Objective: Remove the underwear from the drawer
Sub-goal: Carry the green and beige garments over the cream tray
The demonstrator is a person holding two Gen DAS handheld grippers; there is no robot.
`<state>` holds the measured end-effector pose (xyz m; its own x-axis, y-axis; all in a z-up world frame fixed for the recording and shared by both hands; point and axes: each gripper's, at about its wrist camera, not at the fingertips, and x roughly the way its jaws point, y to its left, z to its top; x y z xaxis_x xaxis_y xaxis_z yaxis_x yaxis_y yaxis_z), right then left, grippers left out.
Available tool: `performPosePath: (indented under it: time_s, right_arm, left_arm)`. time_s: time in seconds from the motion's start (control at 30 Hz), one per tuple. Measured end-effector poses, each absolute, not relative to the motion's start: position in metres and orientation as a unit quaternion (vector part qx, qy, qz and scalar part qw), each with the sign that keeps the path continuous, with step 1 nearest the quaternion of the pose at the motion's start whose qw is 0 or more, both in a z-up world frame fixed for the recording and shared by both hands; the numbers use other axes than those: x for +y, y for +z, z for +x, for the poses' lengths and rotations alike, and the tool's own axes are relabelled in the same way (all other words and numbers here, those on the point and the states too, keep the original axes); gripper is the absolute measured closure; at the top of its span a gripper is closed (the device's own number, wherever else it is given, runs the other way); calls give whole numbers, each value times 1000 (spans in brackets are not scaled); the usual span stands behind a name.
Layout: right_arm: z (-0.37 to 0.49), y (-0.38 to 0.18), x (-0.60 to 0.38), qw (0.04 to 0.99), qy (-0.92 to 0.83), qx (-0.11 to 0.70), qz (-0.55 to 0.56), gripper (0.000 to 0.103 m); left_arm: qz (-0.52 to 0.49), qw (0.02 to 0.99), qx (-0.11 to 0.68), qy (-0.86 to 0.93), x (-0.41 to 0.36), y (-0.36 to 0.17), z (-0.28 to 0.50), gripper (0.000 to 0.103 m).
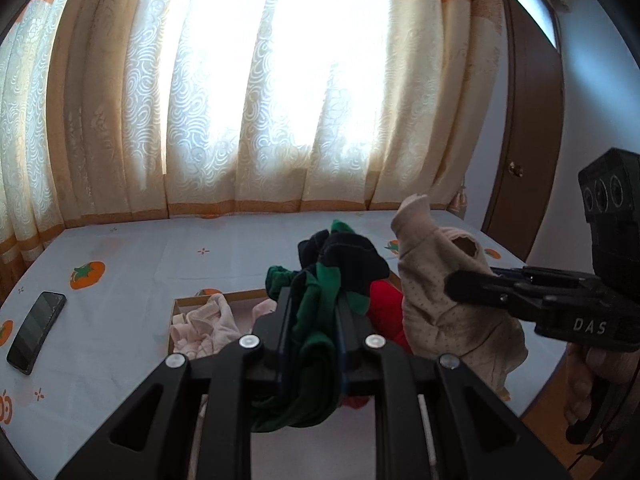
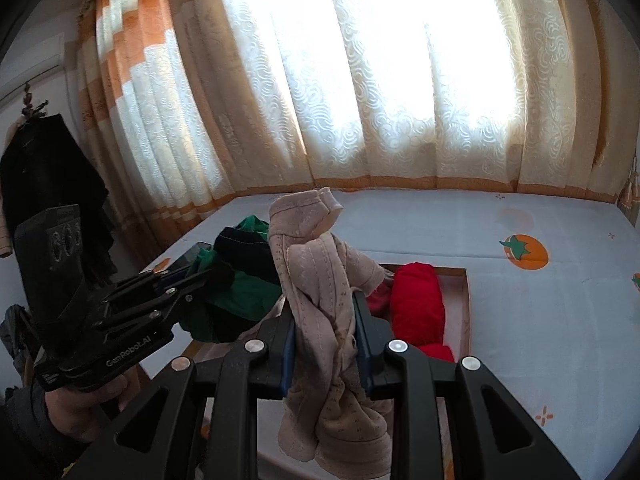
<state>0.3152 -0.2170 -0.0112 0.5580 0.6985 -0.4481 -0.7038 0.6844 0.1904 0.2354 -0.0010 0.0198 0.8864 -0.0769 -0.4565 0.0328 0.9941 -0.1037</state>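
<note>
Pale blue sheet [image 1: 160, 264] with orange fruit prints covers the bed; sunlit patterned curtains [image 1: 248, 100] with orange trim hang along its far edge. Brown door [image 1: 528, 152] stands at the right in the left wrist view. Dark garment [image 2: 48, 176] hangs against the wall at the left in the right wrist view. Black phone [image 1: 36, 332] lies flat near the sheet's left side, well apart from the rest.

Shallow cardboard drawer [image 2: 466, 300] sits on the sheet. Inside: pink garments [image 1: 204, 326] at the left end, a red roll [image 2: 418, 304] at the right end.

Left gripper [image 1: 310, 320]: jaws clamped tight on the green and navy underwear [image 1: 320, 292], which is bunched above the fingers and hangs below them, raised over the drawer.

Right gripper [image 2: 324, 344]: jaws pinched on the beige dotted underwear [image 2: 320, 280], also lifted over the drawer, cloth standing up and draping down. A hand [image 2: 80, 404] grips the left tool's handle.

The two bundles hang just beside each other. Wide bare sheet lies right of the drawer and beyond it toward the curtains.
</note>
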Motion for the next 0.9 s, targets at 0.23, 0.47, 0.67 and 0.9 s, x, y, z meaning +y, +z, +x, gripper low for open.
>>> performPosePath:
  time_s: [0.23, 0.47, 0.67, 0.9]
  right_arm:
    - [345, -14, -207, 880, 384, 279, 10, 76]
    - [368, -22, -198, 878, 373, 300, 12, 76]
    - [386, -29, -188, 875, 367, 316, 11, 76]
    - [396, -34, -178, 873, 362, 326, 0, 76]
  left_arm:
    - [-56, 967, 247, -13, -3, 17, 258, 87]
    - [-54, 963, 266, -4, -8, 6, 277, 87]
    - [-45, 959, 279, 3, -12, -3, 290, 87]
    - [-45, 955, 292, 6, -13, -14, 302, 87]
